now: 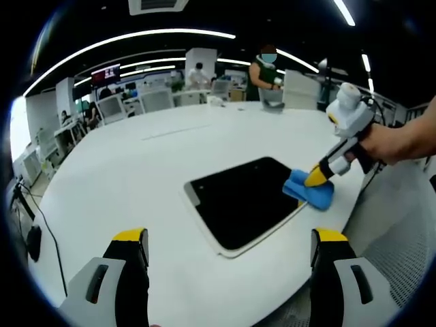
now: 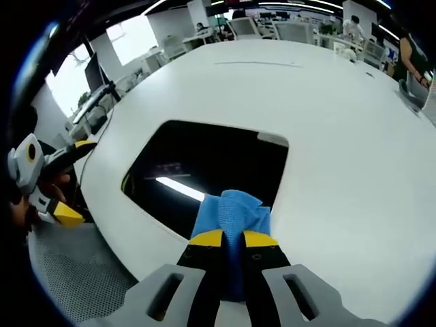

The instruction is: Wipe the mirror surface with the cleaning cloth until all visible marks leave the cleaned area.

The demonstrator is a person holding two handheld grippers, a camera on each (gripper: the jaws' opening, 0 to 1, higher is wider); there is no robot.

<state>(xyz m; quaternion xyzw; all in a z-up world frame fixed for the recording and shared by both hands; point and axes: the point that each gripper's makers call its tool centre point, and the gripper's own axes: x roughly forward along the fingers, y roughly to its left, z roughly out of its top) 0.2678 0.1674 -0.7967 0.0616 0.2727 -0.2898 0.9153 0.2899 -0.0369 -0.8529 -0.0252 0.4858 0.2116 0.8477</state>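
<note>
Mirror glass (image 1: pixel 242 199), dark and glossy, is seen lying flat on the smooth white tabletop (image 1: pixel 136 177), near the edge closest to the person; its shape is a rectangle with rounded corners, bordered by a thin pale rim. In the right gripper view a bright bar of ceiling light and dim room shapes are reflected in the mirror (image 2: pixel 211 170), and no distinct marks can be made out on it at this size. A soft blue cleaning cloth (image 2: pixel 231 218), bunched into folds, is clamped between the closed yellow-tipped jaws of the right gripper (image 2: pixel 232 238) and is pressed against the near edge of the mirror. In the left gripper view the same cloth (image 1: pixel 310 191) is seen at the mirror's right corner, partly on the glass and partly on the tabletop, with the right gripper (image 1: pixel 317 178) held by a hand (image 1: pixel 392 143) coming in from the right. The left gripper (image 1: pixel 228 245) is held apart from the mirror with its grey, yellow-capped jaws spread wide and nothing between them. A grey perforated mesh surface (image 2: pixel 82 272) is visible beside the tabletop's curved edge.
</note>
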